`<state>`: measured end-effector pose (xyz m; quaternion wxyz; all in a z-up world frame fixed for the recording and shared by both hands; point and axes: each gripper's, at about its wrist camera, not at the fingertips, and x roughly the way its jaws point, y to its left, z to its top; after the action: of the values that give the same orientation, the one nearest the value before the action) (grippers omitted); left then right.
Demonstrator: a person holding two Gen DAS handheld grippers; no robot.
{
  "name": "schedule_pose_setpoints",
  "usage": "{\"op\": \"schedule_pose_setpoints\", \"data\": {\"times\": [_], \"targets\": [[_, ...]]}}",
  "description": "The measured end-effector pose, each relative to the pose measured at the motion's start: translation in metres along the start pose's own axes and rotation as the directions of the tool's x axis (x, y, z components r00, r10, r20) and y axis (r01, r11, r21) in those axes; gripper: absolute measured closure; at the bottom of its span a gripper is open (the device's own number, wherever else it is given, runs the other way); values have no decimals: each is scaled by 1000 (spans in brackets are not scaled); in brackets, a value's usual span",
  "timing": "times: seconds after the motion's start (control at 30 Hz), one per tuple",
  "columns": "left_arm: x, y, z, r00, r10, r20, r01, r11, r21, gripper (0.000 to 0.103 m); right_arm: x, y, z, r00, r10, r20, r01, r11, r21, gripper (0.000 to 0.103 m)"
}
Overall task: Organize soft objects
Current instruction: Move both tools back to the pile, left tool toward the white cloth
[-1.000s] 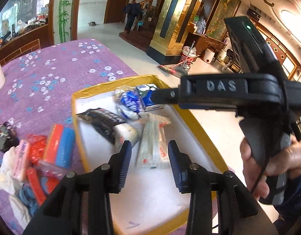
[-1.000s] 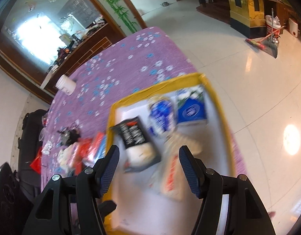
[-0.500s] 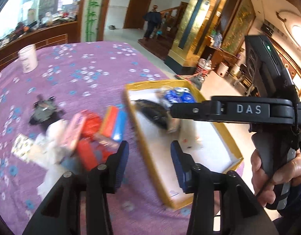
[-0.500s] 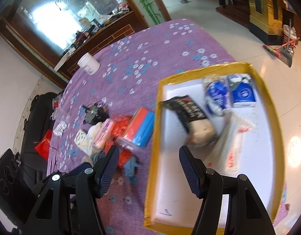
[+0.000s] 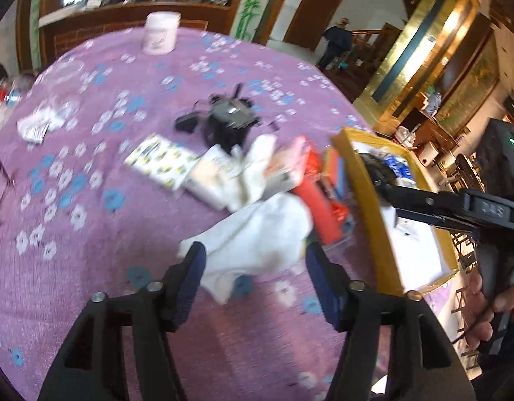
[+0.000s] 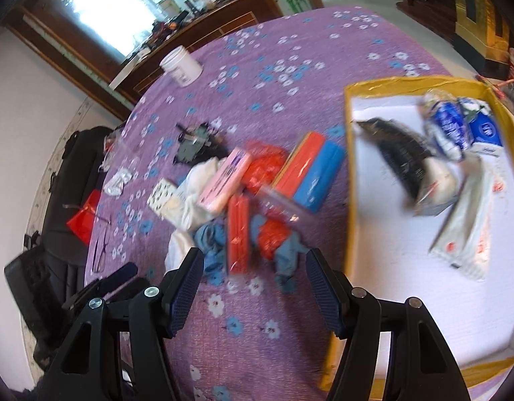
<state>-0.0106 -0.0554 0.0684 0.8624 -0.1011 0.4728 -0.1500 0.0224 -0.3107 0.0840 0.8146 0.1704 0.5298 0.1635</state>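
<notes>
Purple flowered cloth covers the table where the white cloth (image 5: 257,234) lies limp beside the yellow tray (image 5: 374,200), just ahead of your left gripper (image 5: 253,277) (jaws spread, empty), so pinch a bunched fold.

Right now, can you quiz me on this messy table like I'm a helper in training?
1. True or false: the left gripper is open.
2. What white soft thing lies right ahead of the left fingers? A sock, B cloth, C pillow.
3. Fill in: the yellow-rimmed tray already holds a black pack and a ____ pouch.

Key: 1 true. 2 B, the cloth. 3 blue.
</notes>
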Motion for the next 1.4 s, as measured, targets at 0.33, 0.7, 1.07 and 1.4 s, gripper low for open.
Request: {"op": "schedule_pose_setpoints", "data": {"times": [0.33, 0.7, 1.07, 1.4], "targets": [[45, 8, 8, 996, -58, -62, 56, 998, -22, 25, -8, 6, -13, 1000, -25, 0, 25, 1000, -19, 35], [52, 7, 12, 986, -140, -90, 142, 990, 10, 94, 4, 16, -9, 999, -35, -18, 34, 998, -52, 35], [24, 39, -2, 989, -129, -74, 126, 991, -38, 94, 74, 36, -7, 988, -77, -133, 63, 992, -106, 80], [27, 47, -4, 987, -131, -90, 127, 991, -49, 94, 38, 26, -58, 964, 0, -264, -30, 994, -109, 87]]}}
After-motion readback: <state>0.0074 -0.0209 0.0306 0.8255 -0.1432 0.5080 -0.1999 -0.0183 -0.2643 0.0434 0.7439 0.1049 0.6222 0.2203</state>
